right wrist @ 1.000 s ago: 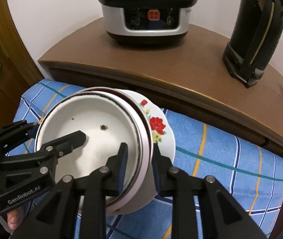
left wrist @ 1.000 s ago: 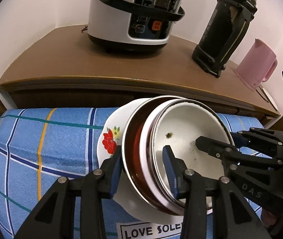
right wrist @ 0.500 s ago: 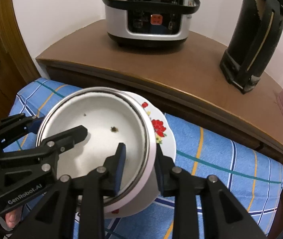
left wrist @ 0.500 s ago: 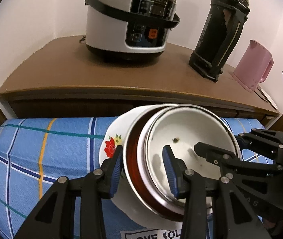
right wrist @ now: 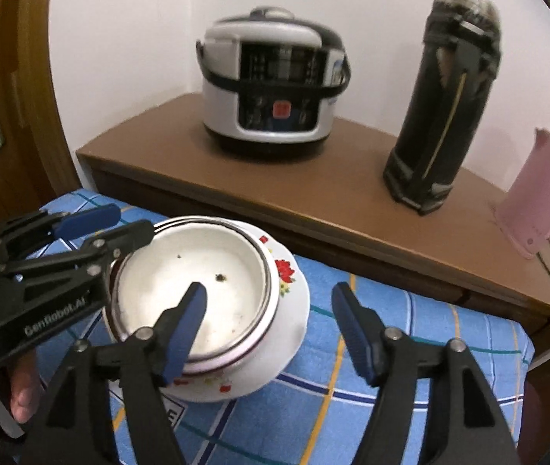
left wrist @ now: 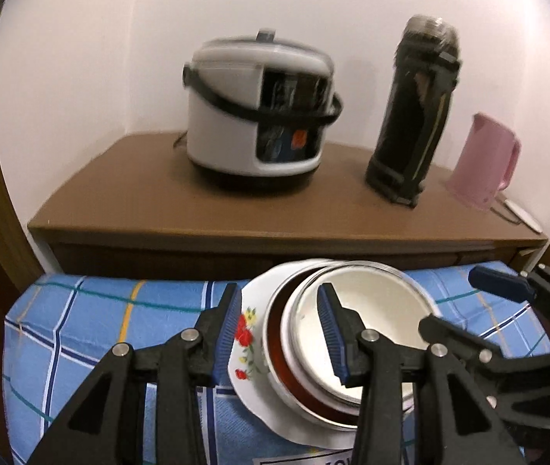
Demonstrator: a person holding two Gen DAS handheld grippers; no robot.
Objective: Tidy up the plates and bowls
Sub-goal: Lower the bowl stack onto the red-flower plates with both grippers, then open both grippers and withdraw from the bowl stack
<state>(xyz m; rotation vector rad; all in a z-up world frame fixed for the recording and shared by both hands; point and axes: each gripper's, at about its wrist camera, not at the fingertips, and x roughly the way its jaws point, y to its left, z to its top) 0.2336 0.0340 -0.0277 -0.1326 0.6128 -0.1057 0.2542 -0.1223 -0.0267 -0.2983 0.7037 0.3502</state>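
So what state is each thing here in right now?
left gripper: open, jaws just eased apart, astride the bowl rims.
right gripper: open, jaws just spread wide, gripping nothing.
white bowl: nested in brown bowl, few specks inside.
brown bowl: sitting on flowered plate.
flowered plate: on blue checked cloth.
rice cooker: lid shut.
flask: upright, capped.
pink jug: upright.

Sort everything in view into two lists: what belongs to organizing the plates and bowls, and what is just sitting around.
Part of the job:
- floral plate, bottom of the stack
- brown-lined bowl on it
- white bowl nested on top
- left tongs, straddling the stack's rim
- right tongs, open

Just sitting around:
- rice cooker
- black thermos
- pink jug
- wooden cabinet
- blue checked cloth
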